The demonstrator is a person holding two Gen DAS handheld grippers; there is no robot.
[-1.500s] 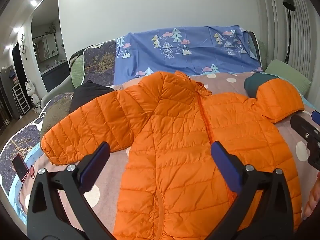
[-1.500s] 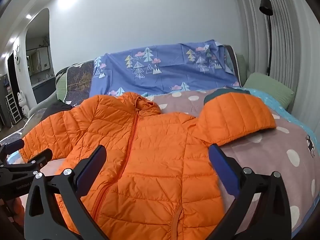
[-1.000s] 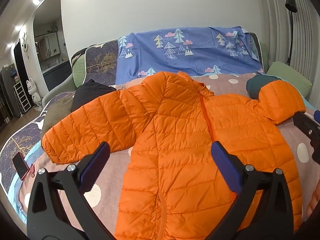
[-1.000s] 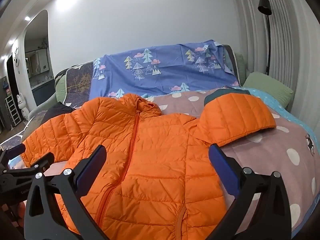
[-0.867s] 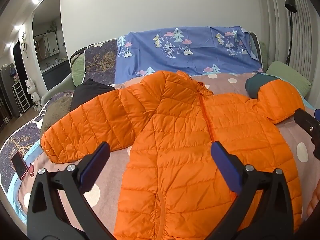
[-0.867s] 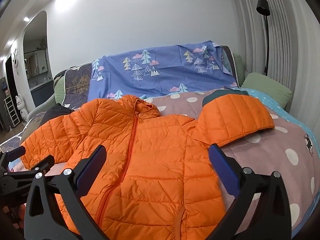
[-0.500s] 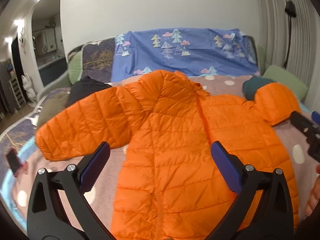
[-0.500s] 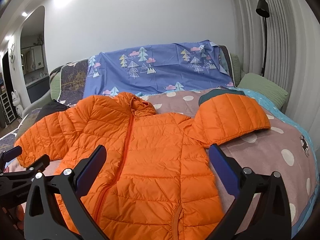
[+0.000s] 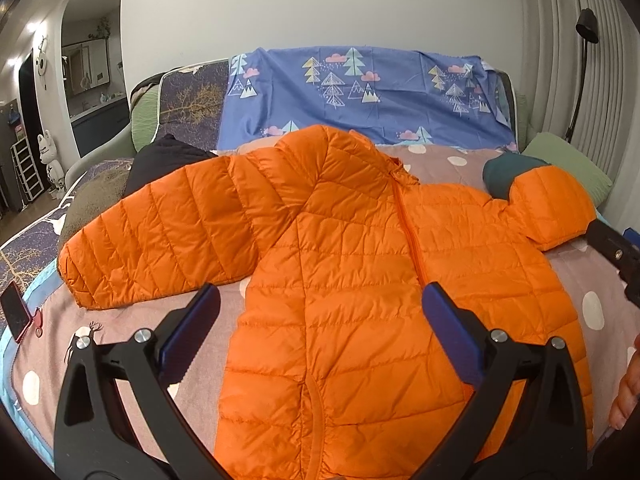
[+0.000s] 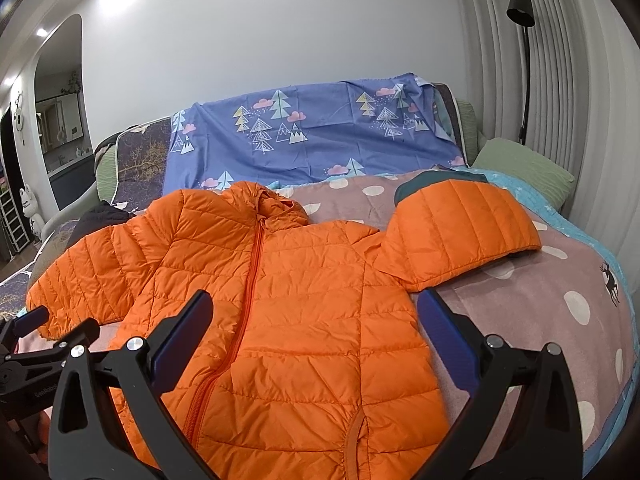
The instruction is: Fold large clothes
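An orange quilted puffer jacket (image 9: 360, 280) lies spread face up and zipped on the bed, sleeves out to both sides; it also shows in the right wrist view (image 10: 300, 300). My left gripper (image 9: 320, 312) is open and empty, held above the jacket's lower left half. My right gripper (image 10: 316, 320) is open and empty, held above the jacket's lower right half. The left gripper also shows at the left edge of the right wrist view (image 10: 52, 324). The jacket's right sleeve (image 10: 460, 232) lies over a dark teal item.
The bed has a brown polka-dot blanket (image 10: 560, 300). A blue tree-print sheet (image 9: 360, 92) hangs over the back. A green pillow (image 10: 524, 168) lies far right, a black garment (image 9: 164, 160) far left, a phone (image 9: 14, 312) at the left edge. A floor lamp (image 10: 524, 60) stands right.
Both views shifted slightly: each gripper rose and drew back a little over the jacket. The jacket has not moved and both grippers stay open.
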